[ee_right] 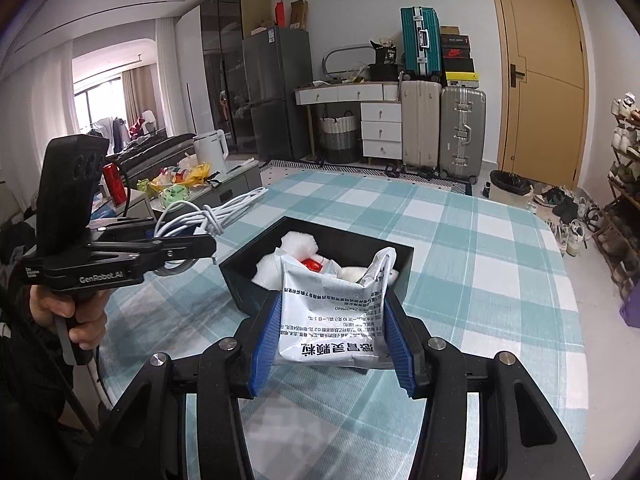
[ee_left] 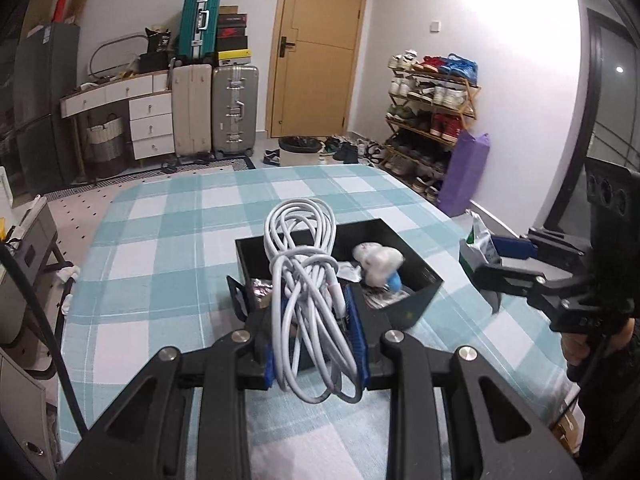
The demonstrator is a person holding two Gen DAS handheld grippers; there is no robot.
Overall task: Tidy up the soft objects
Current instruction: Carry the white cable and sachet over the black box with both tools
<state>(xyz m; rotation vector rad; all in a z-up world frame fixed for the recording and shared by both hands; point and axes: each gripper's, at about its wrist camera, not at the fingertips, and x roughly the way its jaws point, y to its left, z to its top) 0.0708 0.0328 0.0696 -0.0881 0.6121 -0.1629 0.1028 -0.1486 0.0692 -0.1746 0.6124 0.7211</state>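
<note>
Checked teal-and-white cloth covers the surface, where a black box holds white soft bits and a red-marked item. Left tongs are clamped on a coiled white cable, held above the box's near edge. Right tongs grip a grey printed pouch just before the box. Beyond stand suitcases, a white drawer unit, a yellow door and a shoe rack.

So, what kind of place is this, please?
Probably a lived-in home, a flat's main room: suitcases stacked by a door, a shoe rack, a fridge, and a table with a checked cloth.
</note>
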